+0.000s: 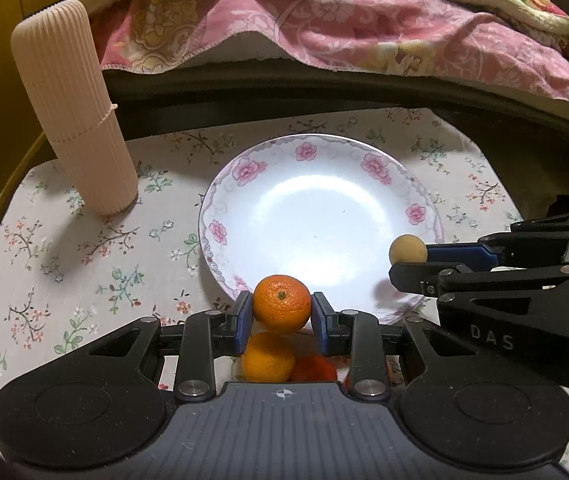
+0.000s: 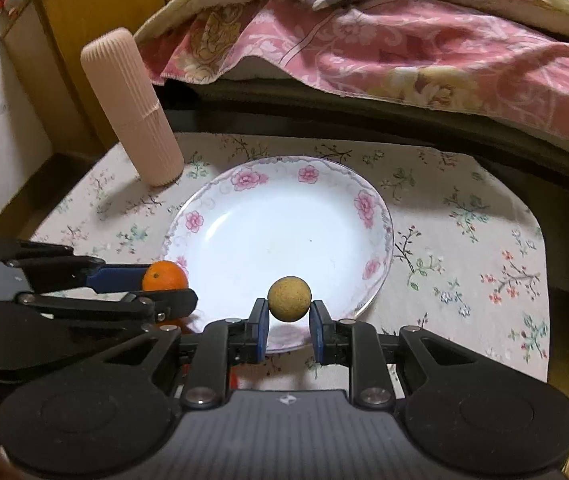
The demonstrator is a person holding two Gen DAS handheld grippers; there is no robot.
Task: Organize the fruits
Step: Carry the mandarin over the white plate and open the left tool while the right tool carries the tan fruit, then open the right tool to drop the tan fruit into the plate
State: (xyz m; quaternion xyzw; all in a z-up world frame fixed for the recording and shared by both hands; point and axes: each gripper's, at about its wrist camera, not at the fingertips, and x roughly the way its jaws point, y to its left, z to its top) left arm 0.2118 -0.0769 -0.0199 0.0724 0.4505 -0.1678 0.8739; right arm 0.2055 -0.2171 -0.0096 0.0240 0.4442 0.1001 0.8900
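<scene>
1. Left wrist view: the left tool (image 1: 281,309) pinches an orange mandarin (image 1: 281,303) between its blue pads, held at the near rim of the flowered plate (image 1: 220,216). The plate holds no fruit, so by my judgement nothing has been placed yet.
2. Same view: the right tool (image 1: 408,262) reaches in over the plate's right rim, clamped on a small tan round fruit (image 1: 407,249). A ribbed pink cylinder (image 1: 72,108) stands left of the plate on the floral-clothed bench (image 1: 64,280).
3. Same view, hard to read: nearer than the plate, under the mandarin, sit a second orange fruit (image 1: 268,358) and something red (image 1: 313,368), both partly hidden by the tool body; I cannot say what the red thing is.
4. Right wrist view: the right tool grips the tan fruit over the plate's near edge, above the dish and not resting on it. The left tool and mandarin are at the plate's left rim.
5. Left to do, as I judge: set down both held fruits, then the ones waiting near the plate. The bed's pink quilt (image 2: 404,52) fills the space beyond the plate.
</scene>
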